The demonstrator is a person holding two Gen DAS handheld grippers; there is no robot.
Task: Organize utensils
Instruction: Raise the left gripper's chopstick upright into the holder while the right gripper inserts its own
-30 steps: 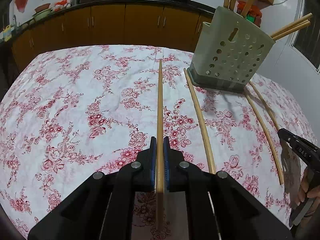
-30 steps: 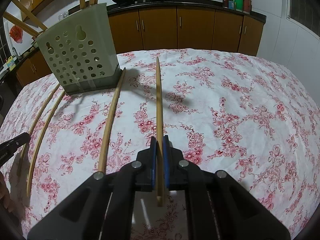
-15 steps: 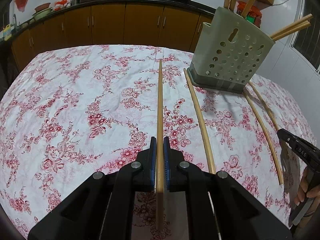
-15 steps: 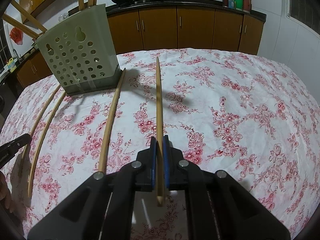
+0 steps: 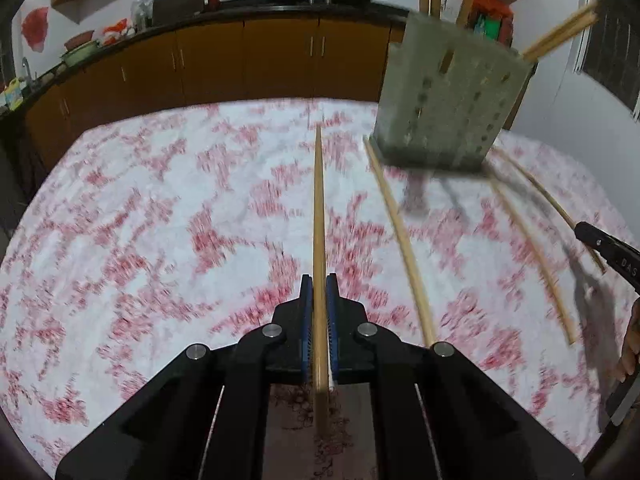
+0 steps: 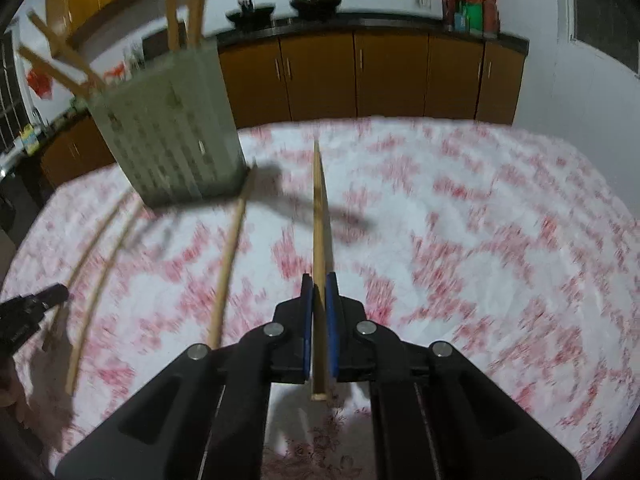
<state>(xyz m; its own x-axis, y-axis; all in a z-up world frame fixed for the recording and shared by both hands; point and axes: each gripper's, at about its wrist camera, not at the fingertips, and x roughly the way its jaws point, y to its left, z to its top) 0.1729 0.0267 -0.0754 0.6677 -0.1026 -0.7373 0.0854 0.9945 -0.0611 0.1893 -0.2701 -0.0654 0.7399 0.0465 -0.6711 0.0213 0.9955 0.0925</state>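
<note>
Two chopsticks are in my tongs, one each; all places are given relative to the perforated holder point(image 5: 448, 108). Largest first: the floral tablecloth point(image 5: 140, 220), then the holder standing upright on it with several sticks already inside. My left gripper point(image 5: 319, 300) is clenched on a chopstick point(image 5: 319, 216) left of the holder; my right gripper point(image 6: 319, 300) is clenched on another point(image 6: 319, 208) to its right. Three loose chopsticks point(image 6: 230, 264) lie in front of the holder. I judge them light, stiff and smooth, best pinched near the thick end. Only the left view shows the right gripper's tip; only the right view shows the held stick's square butt clearly.
</note>
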